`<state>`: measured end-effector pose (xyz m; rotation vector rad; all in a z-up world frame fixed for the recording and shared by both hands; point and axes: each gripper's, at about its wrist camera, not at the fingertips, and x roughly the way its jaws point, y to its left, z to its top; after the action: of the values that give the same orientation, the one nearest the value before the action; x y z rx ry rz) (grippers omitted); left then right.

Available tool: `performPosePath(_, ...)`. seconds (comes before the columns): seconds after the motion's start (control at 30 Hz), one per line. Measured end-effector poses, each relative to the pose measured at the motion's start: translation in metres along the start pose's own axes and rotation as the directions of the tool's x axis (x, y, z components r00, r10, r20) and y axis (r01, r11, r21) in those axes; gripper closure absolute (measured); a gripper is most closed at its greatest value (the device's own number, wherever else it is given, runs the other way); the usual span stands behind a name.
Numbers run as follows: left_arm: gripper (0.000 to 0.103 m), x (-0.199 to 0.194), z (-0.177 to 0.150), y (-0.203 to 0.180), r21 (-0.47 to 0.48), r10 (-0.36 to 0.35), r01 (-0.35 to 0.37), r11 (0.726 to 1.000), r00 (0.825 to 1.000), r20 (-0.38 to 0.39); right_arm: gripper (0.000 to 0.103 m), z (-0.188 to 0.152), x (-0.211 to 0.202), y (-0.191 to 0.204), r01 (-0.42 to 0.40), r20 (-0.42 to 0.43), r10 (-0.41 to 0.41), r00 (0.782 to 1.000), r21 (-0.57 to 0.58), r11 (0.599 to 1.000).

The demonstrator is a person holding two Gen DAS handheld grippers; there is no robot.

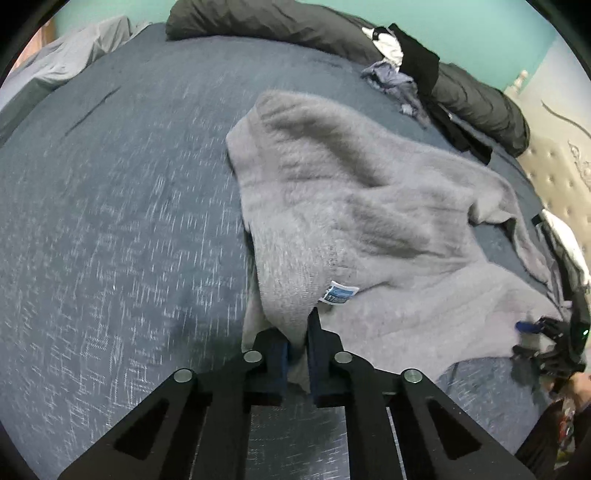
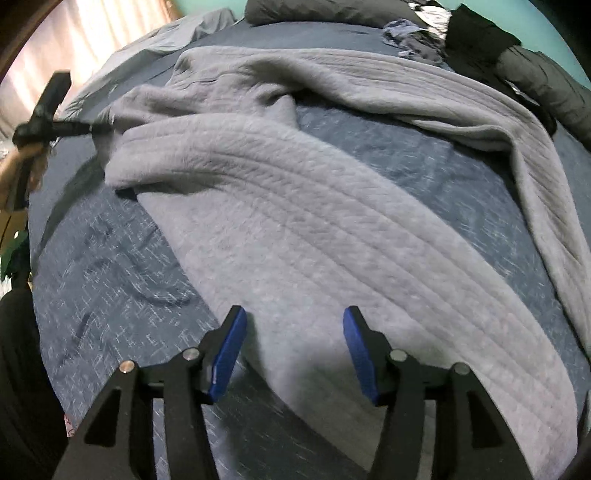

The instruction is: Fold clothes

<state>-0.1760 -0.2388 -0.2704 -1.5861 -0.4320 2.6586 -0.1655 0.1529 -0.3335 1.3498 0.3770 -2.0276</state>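
Observation:
A grey fleecy garment (image 1: 351, 192) lies spread and rumpled on the blue bed cover (image 1: 110, 203). My left gripper (image 1: 299, 332) is shut on a bunched edge of it, just below a small blue-and-white label (image 1: 339, 292). In the right wrist view the same garment (image 2: 295, 206) runs as a long ribbed strip toward the camera. My right gripper (image 2: 293, 325) stands open just over that strip, its blue pads apart with cloth under the gap. The left gripper (image 2: 92, 129) shows far left there, pinching the cloth's far end. The right gripper (image 1: 543, 343) appears at the right edge of the left wrist view.
A dark duvet (image 1: 258, 18) lies along the far edge of the bed. A pile of loose clothes (image 1: 399, 62) sits at the back right. A beige tufted headboard (image 1: 554, 166) borders the right side. Pale curtains (image 2: 74, 37) hang beyond the bed's left.

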Motion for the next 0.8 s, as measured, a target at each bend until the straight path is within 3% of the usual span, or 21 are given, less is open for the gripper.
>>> performPosePath(0.17,0.097,-0.018,0.013,-0.008,0.028,0.003,-0.004,1.000,1.000,0.024,0.046,0.000,0.006,0.019,0.003,-0.010,-0.003,1.000,-0.049,0.999)
performPosePath(0.3,0.097,-0.028,0.021,-0.011,0.032,0.006,-0.007,0.999,0.999,0.035,0.046,-0.001,0.014,0.031,0.051,-0.035,-0.054,0.998,-0.094,0.994)
performPosePath(0.37,0.097,-0.031,0.022,-0.012,0.027,0.003,-0.005,1.000,0.999,0.042,0.059,0.000,0.017,0.033,0.080,-0.039,-0.084,0.996,-0.100,0.992)
performPosePath(0.4,0.097,-0.033,0.023,-0.012,0.029,0.007,-0.009,1.000,0.999,0.042,0.078,0.001,0.016,0.032,0.082,-0.039,-0.086,0.996,-0.091,0.992)
performPosePath(0.43,0.097,-0.035,0.023,-0.012,0.032,0.011,-0.012,0.999,0.999,0.043,0.088,0.002,0.015,0.031,0.079,-0.037,-0.082,0.996,-0.079,0.994)
performPosePath(0.5,0.097,-0.038,0.025,-0.013,0.032,0.015,-0.016,0.999,0.999,0.045,0.096,0.005,0.011,0.028,0.072,-0.033,-0.074,0.997,-0.060,0.996)
performPosePath(0.8,0.098,-0.091,0.039,-0.018,0.026,0.016,-0.018,1.000,0.996,0.086,0.098,0.022,-0.069,0.021,-0.015,0.078,0.020,0.997,-0.062,0.998)
